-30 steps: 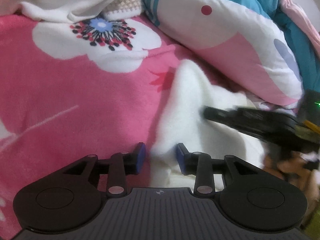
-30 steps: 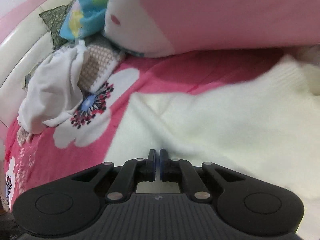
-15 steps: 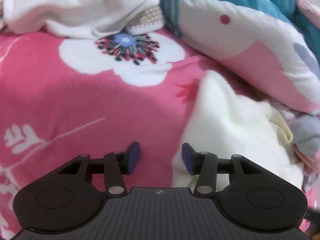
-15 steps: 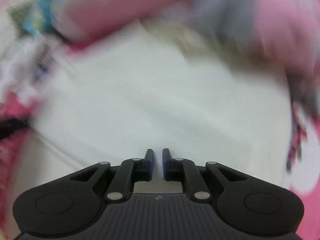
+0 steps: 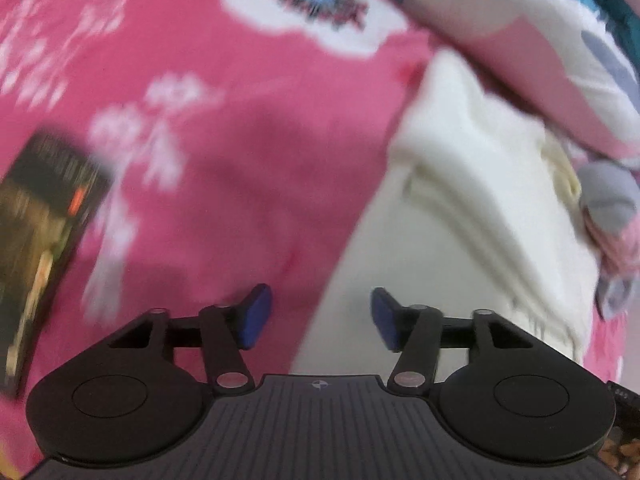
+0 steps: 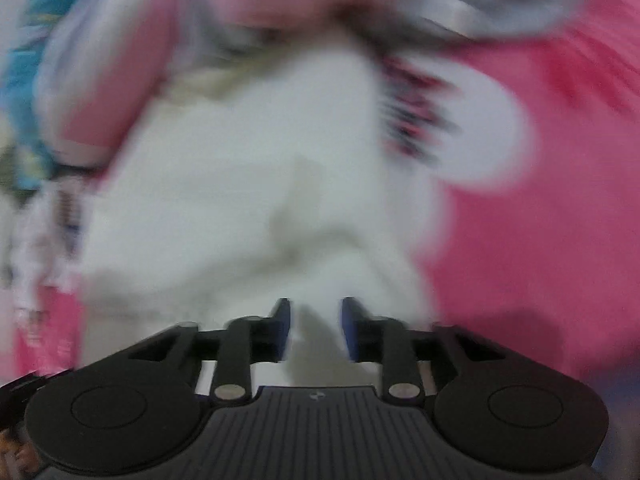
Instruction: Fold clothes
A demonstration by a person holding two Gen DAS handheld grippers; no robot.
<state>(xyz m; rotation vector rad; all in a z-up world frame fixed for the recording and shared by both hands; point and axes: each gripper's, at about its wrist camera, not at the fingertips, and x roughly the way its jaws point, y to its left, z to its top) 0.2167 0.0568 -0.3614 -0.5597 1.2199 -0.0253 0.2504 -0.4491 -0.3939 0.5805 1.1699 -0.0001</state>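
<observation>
1. Hovering over the bed, the left gripper [image 5: 321, 317] had its blue pads spread wide with nothing between them, above the boundary where the pink floral blanket [image 5: 240, 152] met the cream sweater [image 5: 460, 216].
2. The sweater lay on the blanket, its far edge tucked against a pink-and-white quilt [image 5: 532, 52].
3. A dark box [image 5: 38, 236] rested on the blanket at the left.
4. The right gripper [image 6: 316, 328] was parted, its pads apart above the sweater [image 6: 240, 184]; the right wrist view was heavily blurred.
</observation>
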